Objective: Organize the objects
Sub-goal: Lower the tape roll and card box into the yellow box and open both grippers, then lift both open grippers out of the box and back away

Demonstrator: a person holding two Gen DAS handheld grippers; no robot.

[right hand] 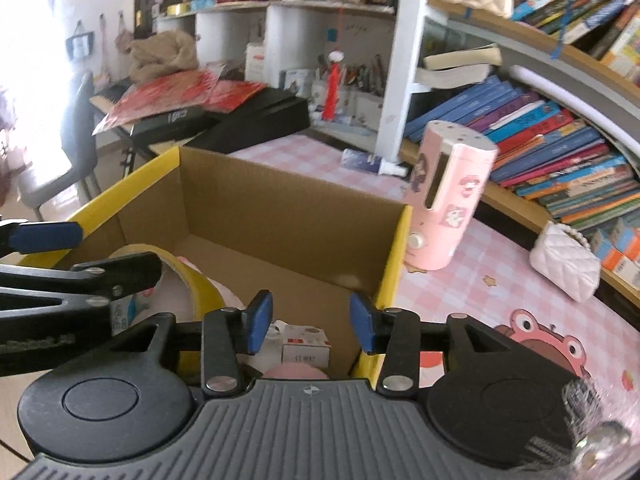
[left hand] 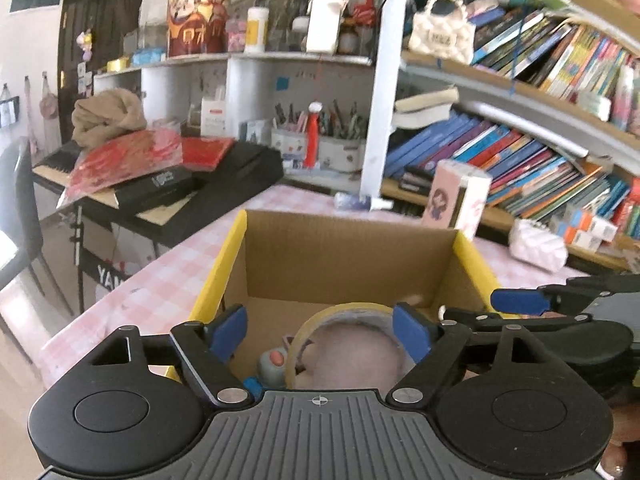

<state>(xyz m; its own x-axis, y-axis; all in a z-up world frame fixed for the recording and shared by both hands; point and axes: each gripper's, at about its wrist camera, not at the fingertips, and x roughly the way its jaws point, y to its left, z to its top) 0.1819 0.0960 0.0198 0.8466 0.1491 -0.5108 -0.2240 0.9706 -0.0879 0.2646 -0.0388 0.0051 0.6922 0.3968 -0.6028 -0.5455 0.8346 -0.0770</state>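
An open cardboard box (left hand: 344,248) with yellow-edged flaps stands on the pink checked table; it also shows in the right wrist view (right hand: 280,216). My left gripper (left hand: 320,332) is over the box, its jaws wide apart on either side of a yellow tape roll (left hand: 344,314) without clearly pressing it. The roll (right hand: 192,280) stands on edge inside the box over a pink plush (left hand: 352,356) and a small grey toy (left hand: 272,364). My right gripper (right hand: 311,318) is open and empty above the box's near right corner, over a small white carton (right hand: 306,346).
A pink cartoon-printed cylinder (right hand: 448,200) stands just right of the box. A white quilted purse (right hand: 564,264) lies by the bookshelf (right hand: 540,128). A small blue-white tube (right hand: 368,162) lies behind the box. A keyboard with red papers (left hand: 152,168) stands at the left.
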